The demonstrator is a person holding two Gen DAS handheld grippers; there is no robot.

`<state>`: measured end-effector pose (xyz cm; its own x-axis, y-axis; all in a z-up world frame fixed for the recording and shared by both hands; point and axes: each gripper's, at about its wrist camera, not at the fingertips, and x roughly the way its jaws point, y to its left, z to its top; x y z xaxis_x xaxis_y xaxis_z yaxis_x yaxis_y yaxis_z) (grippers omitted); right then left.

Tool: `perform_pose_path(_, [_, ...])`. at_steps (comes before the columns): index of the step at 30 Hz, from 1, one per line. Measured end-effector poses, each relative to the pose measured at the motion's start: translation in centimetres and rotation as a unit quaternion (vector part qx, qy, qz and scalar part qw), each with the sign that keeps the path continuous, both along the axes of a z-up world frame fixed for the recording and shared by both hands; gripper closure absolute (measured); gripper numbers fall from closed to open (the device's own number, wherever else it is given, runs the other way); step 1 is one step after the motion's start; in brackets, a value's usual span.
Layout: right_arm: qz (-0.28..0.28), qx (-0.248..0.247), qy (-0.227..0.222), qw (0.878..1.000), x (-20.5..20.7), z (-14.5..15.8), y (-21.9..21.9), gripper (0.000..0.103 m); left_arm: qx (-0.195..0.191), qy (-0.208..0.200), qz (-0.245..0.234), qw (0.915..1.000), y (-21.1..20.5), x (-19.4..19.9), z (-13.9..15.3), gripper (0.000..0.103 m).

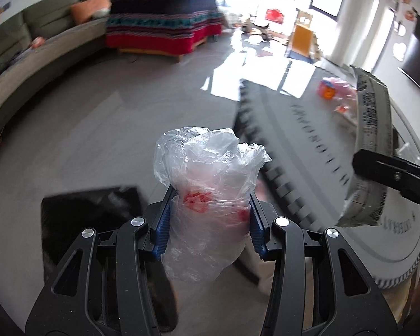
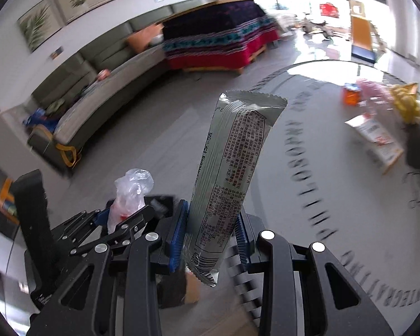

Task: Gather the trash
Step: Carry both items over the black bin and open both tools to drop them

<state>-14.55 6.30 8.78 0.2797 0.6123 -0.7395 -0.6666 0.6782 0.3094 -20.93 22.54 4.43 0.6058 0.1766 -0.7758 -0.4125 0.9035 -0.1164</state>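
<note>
My left gripper (image 1: pixel 210 215) is shut on a crumpled clear plastic bag (image 1: pixel 207 173) with red print, held upright above the floor. My right gripper (image 2: pixel 211 229) is shut on a long silver snack wrapper (image 2: pixel 229 168) with black text, standing upright between the blue pads. The wrapper also shows at the right of the left wrist view (image 1: pixel 373 140), and the bag at the lower left of the right wrist view (image 2: pixel 130 193). Both grippers are off the left edge of a round grey table (image 2: pixel 336 168).
More trash lies on the table: an orange and pink packet (image 1: pixel 333 89), a flat carton (image 2: pixel 375 137) and a yellow bag (image 2: pixel 406 103). A black bin (image 1: pixel 92 210) sits below the left gripper. A grey sofa (image 1: pixel 42 64) and a bed with a striped cover (image 1: pixel 162 25) stand behind.
</note>
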Motion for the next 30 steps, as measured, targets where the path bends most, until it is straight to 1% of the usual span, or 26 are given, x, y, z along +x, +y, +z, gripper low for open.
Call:
perform_pose_path(4, [0.051, -0.009, 0.016, 0.999, -3.3, -1.1, 3.0, 0.069, 0.002, 0.016, 0.052, 0.9985, 3.0, -4.6, -1.6, 0.056])
perform_pose_path(6, [0.084, -0.014, 0.028, 0.996, -5.2, -1.8, 4.9, 0.069, 0.006, 0.023, 0.078, 0.9967, 4.2, -6.5, -2.3, 0.055])
perform_pose_path(9, [0.123, -0.025, 0.029, 0.992, -7.8, -2.6, 7.4, 0.069, -0.001, 0.037, 0.113, 0.9929, 6.3, -9.4, -3.8, 0.055])
perform_pose_path(12, [0.160, -0.038, 0.032, 0.986, -10.2, -3.4, 10.1, 0.069, -0.012, 0.045, 0.147, 0.9880, 8.0, -11.9, -5.0, 0.055])
perform_pose_path(16, [0.198, -0.054, 0.033, 0.978, -12.5, -4.3, 13.2, 0.069, -0.024, 0.050, 0.194, 0.9794, 10.0, -14.8, -6.1, 0.055])
perform_pose_path(17, [0.208, -0.058, 0.036, 0.976, -13.1, -4.5, 14.2, 0.069, -0.026, 0.052, 0.202, 0.9776, 10.4, -15.6, -6.2, 0.052])
perform_pose_path(18, [0.219, -0.064, 0.040, 0.973, -13.4, -4.7, 15.1, 0.067, -0.028, 0.056, 0.211, 0.9754, 10.7, -15.8, -6.3, 0.036])
perform_pose_path(19, [0.231, -0.073, 0.044, 0.969, -13.9, -5.0, 16.1, 0.065, -0.031, 0.061, 0.223, 0.9725, 11.2, -16.4, -6.6, 0.006])
perform_pose_path(20, [0.240, -0.084, 0.048, 0.966, -14.3, -5.3, 17.2, 0.050, -0.028, 0.061, 0.235, 0.9696, 11.3, -17.2, -6.7, 0.006])
perform_pose_path(21, [0.234, -0.089, 0.043, 0.967, -14.5, -5.3, 17.8, 0.041, -0.023, 0.060, 0.248, 0.9666, 11.5, -17.6, -6.8, 0.006])
perform_pose_path(22, [0.230, -0.086, 0.037, 0.969, -14.7, -5.2, 17.8, 0.041, -0.022, 0.062, 0.258, 0.9639, 12.0, -18.1, -6.9, 0.006])
perform_pose_path(25, [0.224, -0.076, 0.021, 0.971, -14.6, -4.5, 17.5, 0.041, -0.031, 0.062, 0.273, 0.9595, 12.7, -19.2, -6.9, 0.006])
perform_pose_path(28, [0.218, -0.068, 0.012, 0.973, -14.2, -4.0, 16.6, 0.041, -0.042, 0.057, 0.276, 0.9586, 13.0, -19.1, -6.7, 0.006])
perform_pose_path(30, [0.214, -0.061, 0.011, 0.975, -13.8, -3.6, 16.1, 0.041, -0.039, 0.054, 0.267, 0.9613, 12.8, -18.7, -6.4, 0.006])
